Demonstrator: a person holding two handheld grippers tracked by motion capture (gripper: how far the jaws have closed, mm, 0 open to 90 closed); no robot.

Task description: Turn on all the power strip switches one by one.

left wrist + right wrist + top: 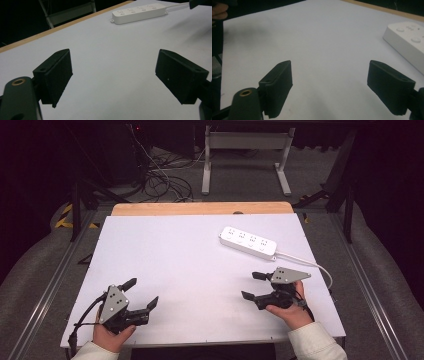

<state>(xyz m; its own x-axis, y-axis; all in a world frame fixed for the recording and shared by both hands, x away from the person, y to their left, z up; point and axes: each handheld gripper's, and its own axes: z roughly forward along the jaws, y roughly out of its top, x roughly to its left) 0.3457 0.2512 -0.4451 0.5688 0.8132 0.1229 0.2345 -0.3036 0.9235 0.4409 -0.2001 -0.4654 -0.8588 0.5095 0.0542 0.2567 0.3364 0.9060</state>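
Note:
A white power strip (248, 242) lies on the white table (190, 265) at the back right, its white cable (320, 267) curving off toward the right edge. The power strip (138, 12) also appears far off in the left gripper view, and its end (409, 40) lies at the right in the right gripper view. My left gripper (141, 293) rests near the front left edge, open and empty. My right gripper (254, 285) sits low at the front right, a short way in front of the strip, open with nothing between its jaws.
A wooden strip (200, 208) borders the table's far edge. Beyond it, cables (160, 180) lie on the floor beside a white table frame (245, 150). Metal rails (45, 290) run along both sides of the table.

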